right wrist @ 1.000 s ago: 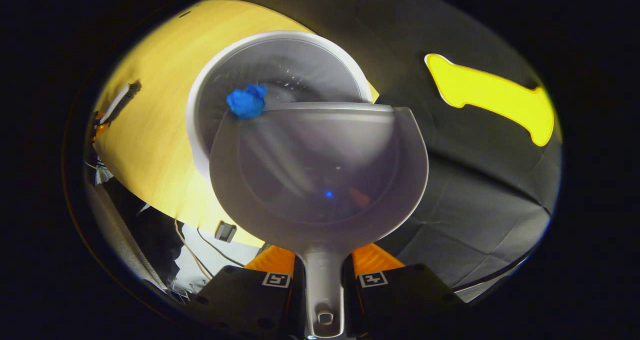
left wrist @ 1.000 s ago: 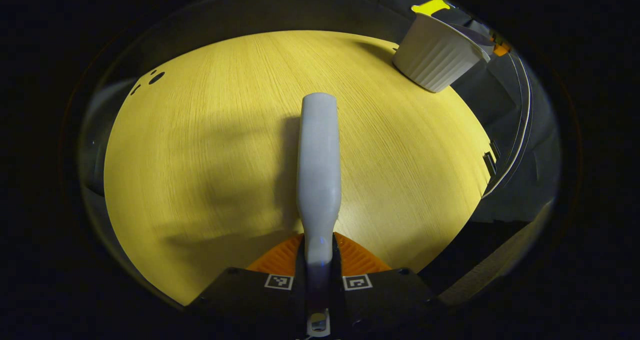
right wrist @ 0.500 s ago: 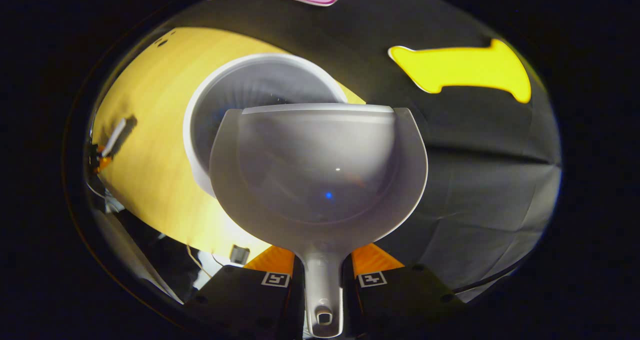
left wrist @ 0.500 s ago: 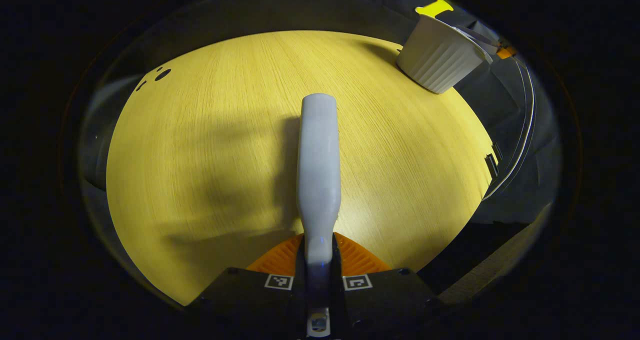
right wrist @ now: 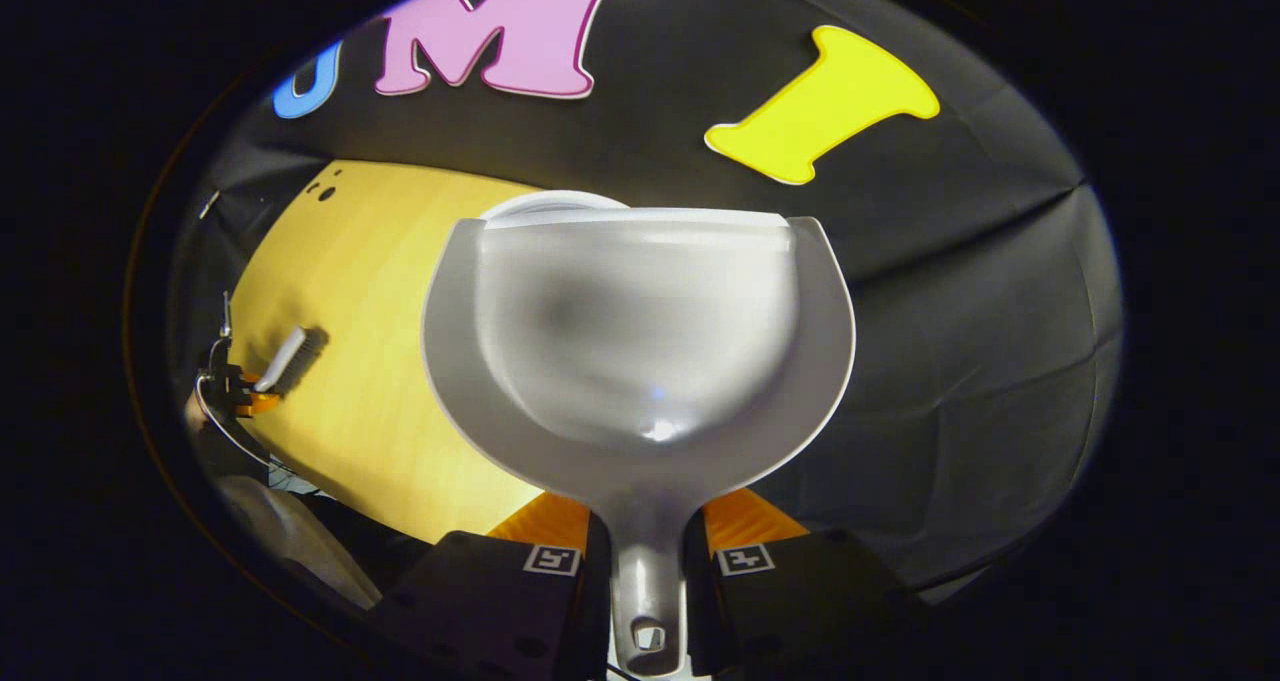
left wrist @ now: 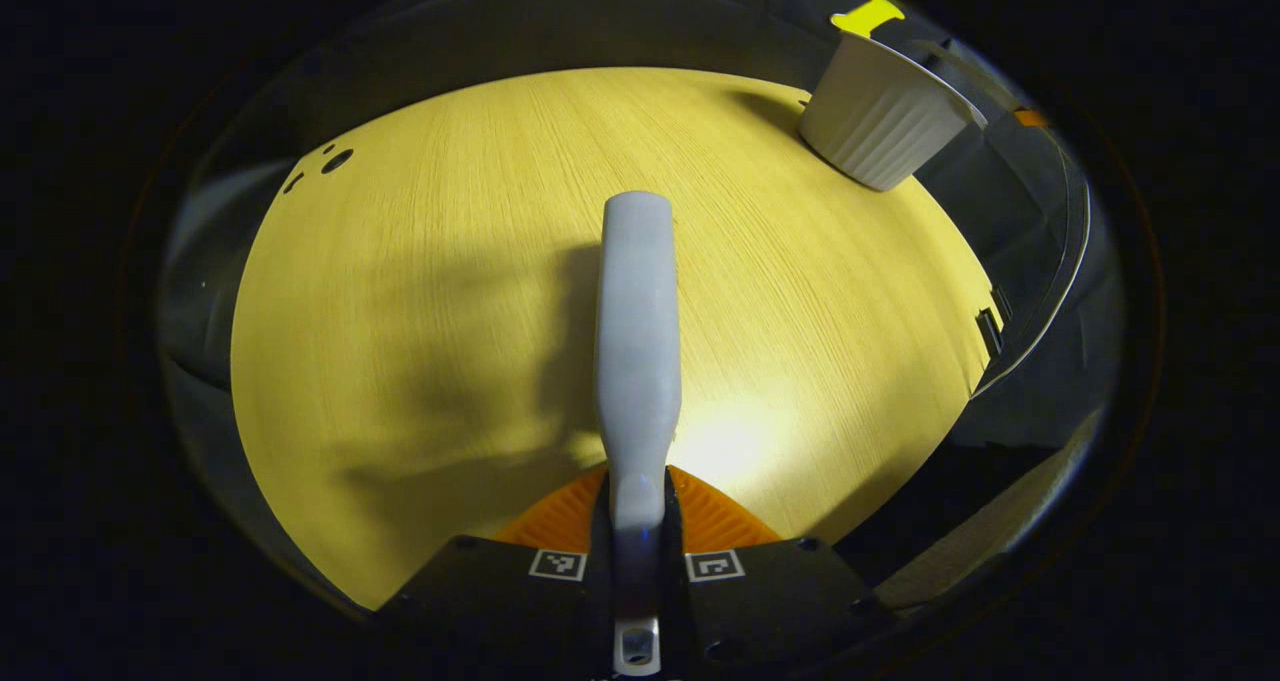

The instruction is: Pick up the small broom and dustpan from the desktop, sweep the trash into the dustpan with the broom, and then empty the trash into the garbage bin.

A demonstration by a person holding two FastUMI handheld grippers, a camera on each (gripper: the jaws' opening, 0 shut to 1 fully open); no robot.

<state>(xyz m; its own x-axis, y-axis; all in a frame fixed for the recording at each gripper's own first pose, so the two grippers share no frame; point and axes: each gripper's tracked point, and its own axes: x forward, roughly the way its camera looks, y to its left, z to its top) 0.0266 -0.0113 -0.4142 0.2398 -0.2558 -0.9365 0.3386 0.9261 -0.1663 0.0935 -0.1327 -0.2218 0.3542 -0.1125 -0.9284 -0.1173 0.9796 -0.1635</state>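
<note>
In the left gripper view, the left gripper (left wrist: 637,506) is clamped on the small broom (left wrist: 637,331) w/ both fingers pressing on its pale handle. The broom sticks straight out ahead, over the yellow wood desktop (left wrist: 420,291). Its bristles can't be seen from here, just the smooth pale back. A dark shadow lies on the desktop just left of the broom. Far off at the top right, near the desktop's edge, stands the white ribbed garbage bin (left wrist: 880,126), upright. In the right gripper view, the right gripper (right wrist: 645,551) is closed tight on the thin handle of the dustpan (right wrist: 640,346), one finger on each side. The dustpan is pale gray and round like a scoop, & its inside looks bare, w/ no trash in it. Just behind the dustpan's top edge peeks a bit of the bin's white rim (right wrist: 545,204); can't tell if they touch. Far to the left in this view, the broom (right wrist: 285,356) shows again, small, above the desktop (right wrist: 370,361), held by the other gripper (right wrist: 240,391). The black booth wall (right wrist: 960,311) is behind the dustpan.
</note>
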